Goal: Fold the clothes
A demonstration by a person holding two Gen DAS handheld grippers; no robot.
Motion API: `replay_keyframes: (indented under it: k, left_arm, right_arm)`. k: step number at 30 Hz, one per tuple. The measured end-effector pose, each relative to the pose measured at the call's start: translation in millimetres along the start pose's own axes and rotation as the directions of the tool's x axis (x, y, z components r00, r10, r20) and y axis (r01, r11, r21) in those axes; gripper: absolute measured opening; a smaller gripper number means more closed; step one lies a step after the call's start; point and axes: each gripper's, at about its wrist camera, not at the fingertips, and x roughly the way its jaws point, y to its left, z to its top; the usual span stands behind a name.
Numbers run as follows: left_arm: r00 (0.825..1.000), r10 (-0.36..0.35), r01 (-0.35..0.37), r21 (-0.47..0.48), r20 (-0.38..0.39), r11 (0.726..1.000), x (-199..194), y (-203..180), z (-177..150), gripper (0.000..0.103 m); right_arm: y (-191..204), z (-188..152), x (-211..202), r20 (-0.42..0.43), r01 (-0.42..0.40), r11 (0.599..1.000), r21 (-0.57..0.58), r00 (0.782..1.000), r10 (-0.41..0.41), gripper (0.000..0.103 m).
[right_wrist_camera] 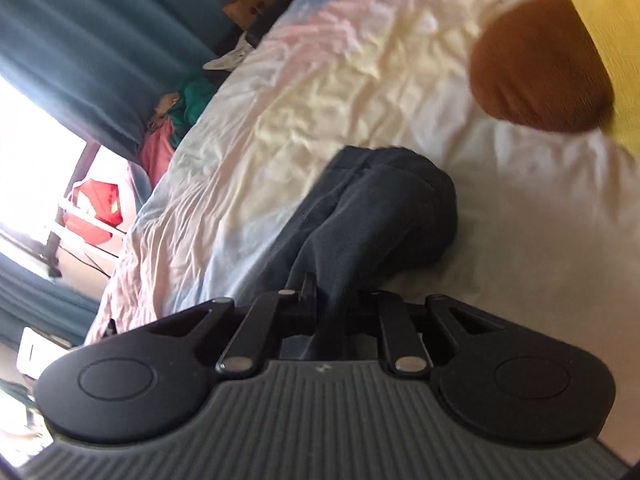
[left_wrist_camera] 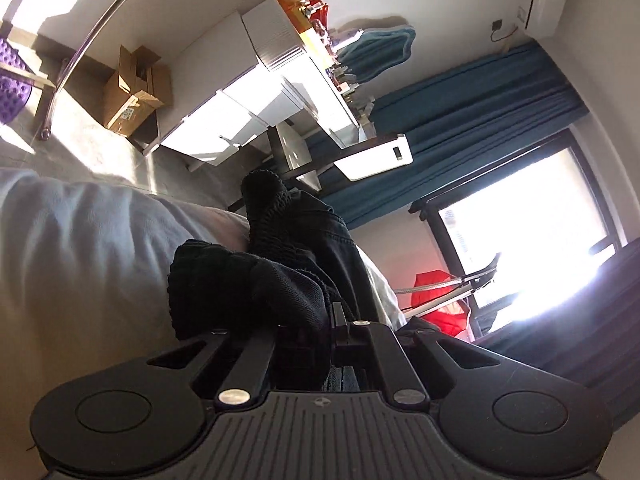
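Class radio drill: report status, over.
Left gripper shut on dark garment. Right gripper shut on it too. Garment bunched over white bedsheet. Nothing obstructing.

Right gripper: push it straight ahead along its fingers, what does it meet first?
The dark blue denim garment that the right gripper already clamps, bunched directly ahead. Beyond that, probably the wrinkled white bed sheet; depth is unclear.

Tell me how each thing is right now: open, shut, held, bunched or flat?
Left gripper: shut on the dark garment.
Right gripper: shut on the dark garment.
Dark denim-like garment: bunched, held by both grippers.
White bed sheet: spread out, wrinkled.
Teal curtain: drawn aside, window bare.
Brown cardboard box: flaps open.
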Motion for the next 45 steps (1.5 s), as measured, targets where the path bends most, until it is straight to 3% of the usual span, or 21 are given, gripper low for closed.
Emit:
replay_keyframes:
  k: [4,6,7,11,14,17,21,25,29,32,37,40,41,42,43,45]
  left_arm:
    - [0.999,0.038,-0.039,0.057,0.005,0.998,-0.5,-12.7,-6.8,0.008]
    - [0.998,0.062,-0.062,0.084,0.003,0.995,-5.4,-20.3,-11.3,0.008]
    - [0.997,0.072,-0.072,0.099,0.002,0.992,-4.9,-22.0,-13.4,0.008]
    - [0.993,0.121,-0.119,0.148,-0.006,0.982,-8.3,-29.1,-22.8,0.012]
    - [0.986,0.165,-0.160,0.212,-0.009,0.964,-15.1,-40.8,-33.2,0.021]
    - [0.979,0.202,-0.185,0.299,-0.028,0.936,-22.0,-55.0,-43.7,0.046]
    - [0.965,0.228,-0.178,0.318,-0.130,0.931,-24.2,-54.7,-55.5,0.052]
    - [0.946,0.204,-0.161,0.181,-0.251,0.970,-8.6,-24.4,-54.1,0.054]
    - [0.940,0.171,-0.164,0.048,-0.295,0.985,1.6,0.9,-52.8,0.059]
    - [0.938,0.172,-0.182,-0.005,-0.302,0.983,7.0,13.5,-52.4,0.059]
    - [0.936,0.183,-0.184,0.023,-0.300,0.983,10.4,15.8,-50.7,0.061]
    - [0.936,0.189,-0.186,0.039,-0.298,0.982,12.4,17.2,-49.7,0.061]
    - [0.936,0.189,-0.185,0.042,-0.296,0.982,13.0,16.4,-49.7,0.061]
    - [0.937,0.189,-0.185,0.042,-0.293,0.982,13.2,15.9,-49.7,0.061]
    - [0.938,0.187,-0.181,0.047,-0.292,0.982,12.8,14.5,-49.8,0.061]
    - [0.939,0.183,-0.174,0.056,-0.290,0.983,12.1,11.7,-50.1,0.061]
  right_arm:
    - [-21.5,2.7,-25.6,0.071,-0.097,0.990,0.100,0.993,0.090,0.034]
    - [-31.8,2.0,-37.3,0.107,-0.174,0.972,0.156,0.981,0.159,0.059]
    - [-33.9,1.5,-39.7,0.112,-0.189,0.967,0.167,0.979,0.172,0.063]
    - [-31.3,-0.5,-37.2,0.074,-0.167,0.974,0.153,0.985,0.157,0.064]
    - [-29.3,-2.0,-35.3,0.046,-0.150,0.978,0.142,0.988,0.145,0.064]
    - [-27.4,-3.5,-33.4,0.017,-0.133,0.983,0.130,0.991,0.132,0.064]
    - [-25.8,-7.0,-19.7,-0.040,-0.113,0.987,0.116,0.992,0.119,0.064]
    - [-28.9,-13.4,4.8,-0.117,-0.100,0.982,0.160,0.986,0.119,0.064]
    - [-28.1,-23.8,26.3,-0.173,-0.124,0.970,0.207,0.972,0.161,0.064]
    - [-11.1,-25.4,35.0,-0.179,-0.145,0.986,0.081,0.971,0.157,0.064]
    - [7.5,-29.2,49.2,-0.184,-0.162,0.985,-0.066,0.972,0.147,0.064]
    - [16.3,-29.0,50.5,-0.162,-0.166,0.981,-0.104,0.976,0.148,0.058]
    - [19.2,-28.4,50.0,-0.152,-0.166,0.980,-0.112,0.977,0.149,0.042]
    - [22.0,-27.9,49.5,-0.143,-0.167,0.979,-0.120,0.978,0.149,0.020]
    - [26.1,-27.3,46.0,-0.121,-0.163,0.976,-0.141,0.982,0.147,0.013]
    - [36.6,-26.2,33.8,-0.052,-0.148,0.967,-0.207,0.989,0.140,0.010]
